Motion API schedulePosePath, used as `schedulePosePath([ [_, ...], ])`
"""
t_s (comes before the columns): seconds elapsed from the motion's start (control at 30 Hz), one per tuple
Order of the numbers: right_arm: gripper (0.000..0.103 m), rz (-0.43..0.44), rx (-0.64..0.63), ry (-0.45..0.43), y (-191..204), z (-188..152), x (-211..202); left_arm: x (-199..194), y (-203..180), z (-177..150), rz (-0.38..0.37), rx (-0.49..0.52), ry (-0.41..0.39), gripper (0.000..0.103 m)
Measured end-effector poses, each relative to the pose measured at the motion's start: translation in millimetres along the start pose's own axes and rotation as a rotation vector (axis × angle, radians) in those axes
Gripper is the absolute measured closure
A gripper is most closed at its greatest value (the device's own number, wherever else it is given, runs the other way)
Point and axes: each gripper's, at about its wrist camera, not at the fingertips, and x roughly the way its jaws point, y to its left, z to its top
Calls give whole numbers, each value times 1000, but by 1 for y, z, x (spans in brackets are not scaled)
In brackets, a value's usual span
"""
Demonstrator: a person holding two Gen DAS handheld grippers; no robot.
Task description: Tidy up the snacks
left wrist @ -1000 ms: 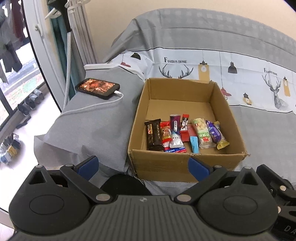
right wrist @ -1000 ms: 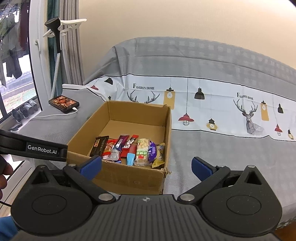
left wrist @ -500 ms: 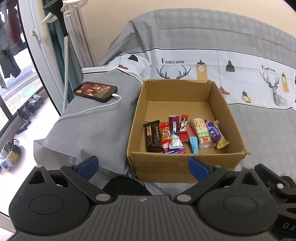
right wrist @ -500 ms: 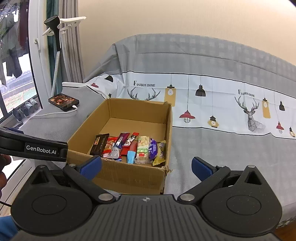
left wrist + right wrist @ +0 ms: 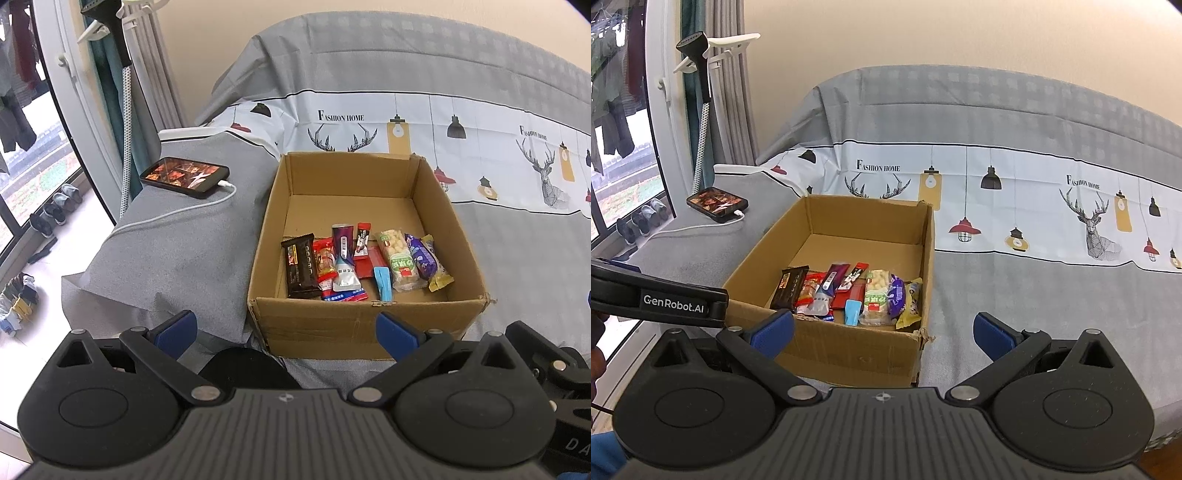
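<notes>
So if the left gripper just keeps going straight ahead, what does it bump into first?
Most likely the near wall of the cardboard box. The left gripper is open and points at it, with the snacks lying just behind. Depth is hard to judge.

A home bedroom: a bed (image 5: 1052,295) with printed sheet, curtains (image 5: 727,85), shoes (image 5: 642,218) by the window.

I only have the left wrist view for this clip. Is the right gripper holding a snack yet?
Observer: No. The right gripper is open, with nothing between its fingers.
Operator: Where is it aimed?
Observer: At the near right corner of the box. One finger shows in front of the box, the other over the bedspread.
Operator: Does the left gripper show from there?
Observer: Only its black casing, by the box's near left corner, with a printed label.
</notes>
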Motion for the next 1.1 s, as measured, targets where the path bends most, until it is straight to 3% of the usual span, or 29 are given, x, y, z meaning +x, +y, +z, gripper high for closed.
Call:
schedulePosePath([
  [1.1, 1, 18, 4, 1, -1, -4, 1, 2, -3, -4, 12, 0, 8, 0],
])
